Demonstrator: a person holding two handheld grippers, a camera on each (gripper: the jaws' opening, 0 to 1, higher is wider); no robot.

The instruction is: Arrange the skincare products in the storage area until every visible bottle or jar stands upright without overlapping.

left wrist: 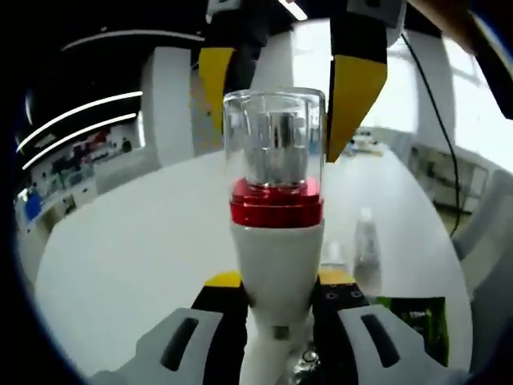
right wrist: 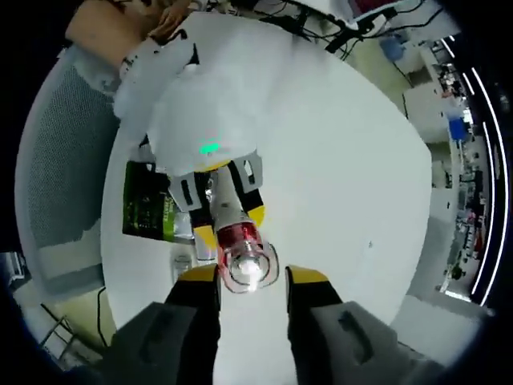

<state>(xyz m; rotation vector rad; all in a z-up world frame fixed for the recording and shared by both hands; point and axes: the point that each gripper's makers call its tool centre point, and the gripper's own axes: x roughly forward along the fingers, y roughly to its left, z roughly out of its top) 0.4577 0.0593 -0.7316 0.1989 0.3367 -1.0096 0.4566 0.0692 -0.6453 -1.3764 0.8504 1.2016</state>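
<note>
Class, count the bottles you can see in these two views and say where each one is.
2, perhaps more hidden. The red-collared bottle is clamped in the left gripper, its clear cap between the right gripper's jaws. A small clear bottle stands on the white table beyond.

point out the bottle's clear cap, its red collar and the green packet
clear cap point(left wrist: 274, 132), left gripper view, middle of the transparent dome
red collar point(left wrist: 276, 204), left gripper view, front of the red band
green packet point(right wrist: 147, 210), right gripper view, middle of its printed face

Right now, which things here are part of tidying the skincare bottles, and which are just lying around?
Part of the job:
- white bottle with red collar and clear cap, clamped in the left gripper
- right gripper, jaws open around its cap
- small clear bottle on the table

Lying about:
- green packet
- white table
</note>
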